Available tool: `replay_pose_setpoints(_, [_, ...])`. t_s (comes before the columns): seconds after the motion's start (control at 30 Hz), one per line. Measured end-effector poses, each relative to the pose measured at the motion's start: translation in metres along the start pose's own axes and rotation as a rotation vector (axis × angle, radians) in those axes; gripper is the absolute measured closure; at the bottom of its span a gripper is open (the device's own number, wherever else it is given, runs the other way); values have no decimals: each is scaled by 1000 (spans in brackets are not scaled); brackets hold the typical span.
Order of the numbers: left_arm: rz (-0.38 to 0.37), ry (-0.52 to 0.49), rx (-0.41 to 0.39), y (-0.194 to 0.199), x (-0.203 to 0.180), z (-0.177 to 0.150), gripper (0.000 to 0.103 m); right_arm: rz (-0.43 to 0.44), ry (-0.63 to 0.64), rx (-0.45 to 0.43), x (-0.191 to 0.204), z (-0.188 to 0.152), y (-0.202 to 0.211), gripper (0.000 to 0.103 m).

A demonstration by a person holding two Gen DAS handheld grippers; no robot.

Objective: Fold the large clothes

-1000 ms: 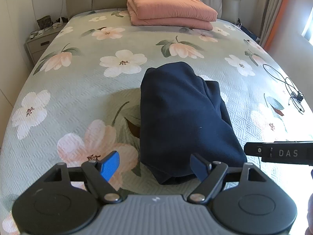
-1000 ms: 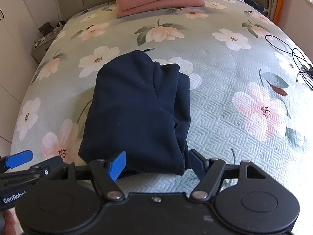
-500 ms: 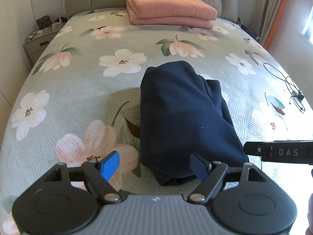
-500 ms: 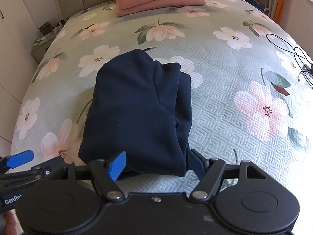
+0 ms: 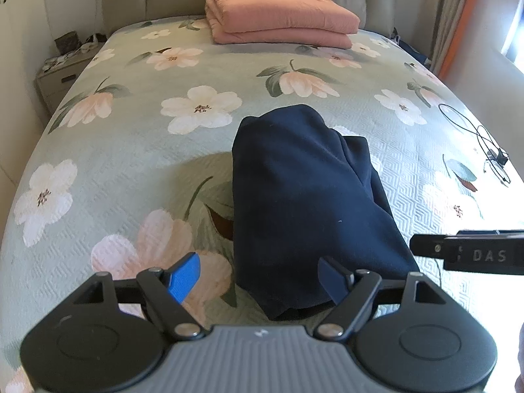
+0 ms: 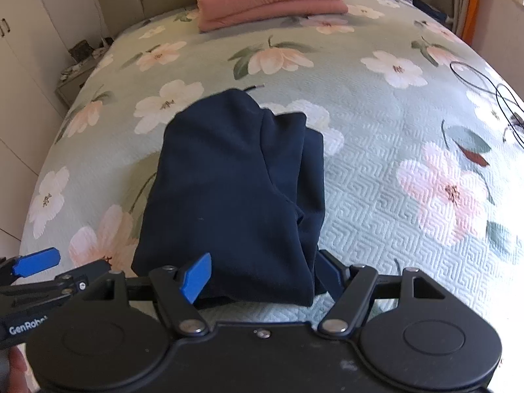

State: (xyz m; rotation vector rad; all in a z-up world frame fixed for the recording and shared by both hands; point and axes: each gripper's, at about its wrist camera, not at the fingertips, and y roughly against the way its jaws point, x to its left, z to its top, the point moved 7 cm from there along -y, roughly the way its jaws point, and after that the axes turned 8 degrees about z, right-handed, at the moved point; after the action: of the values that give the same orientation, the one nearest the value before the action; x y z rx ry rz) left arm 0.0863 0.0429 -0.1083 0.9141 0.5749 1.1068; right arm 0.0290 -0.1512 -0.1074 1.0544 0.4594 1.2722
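The folded navy garment (image 5: 304,196) lies mid-bed (image 5: 131,150), toward the foot edge. Both tools hang over its near end, the left tool (image 5: 258,278) and right tool (image 6: 262,278) each spread apart, gripping nothing.

garment (image 5: 304,196) mid-bed (image 5: 124,150), blanket (image 5: 281,16) behind

Black left claw (image 5: 257,278), blue pads, silver pivot screws
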Motion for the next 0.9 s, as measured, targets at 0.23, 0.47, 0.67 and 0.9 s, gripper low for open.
replay_pose_setpoints(0.23, [-79, -69, -30, -29, -3, 19, 22, 139, -34, -95, -18, 8, -9, 18])
replay_pose_setpoints(0.47, [-274, 8, 83, -89, -1, 29, 22, 202, -127, -70, -56, 11, -60, 16])
replay_pose_setpoints(0.67, [-402, 216, 191, -158, 15, 18, 16, 263, -281, -45, -90, -2, -106, 15])
replay_pose_setpoints(0.9, [-442, 266, 199, -172, 24, 16, 14, 251, -229, -47, -87, -3, -111, 10])
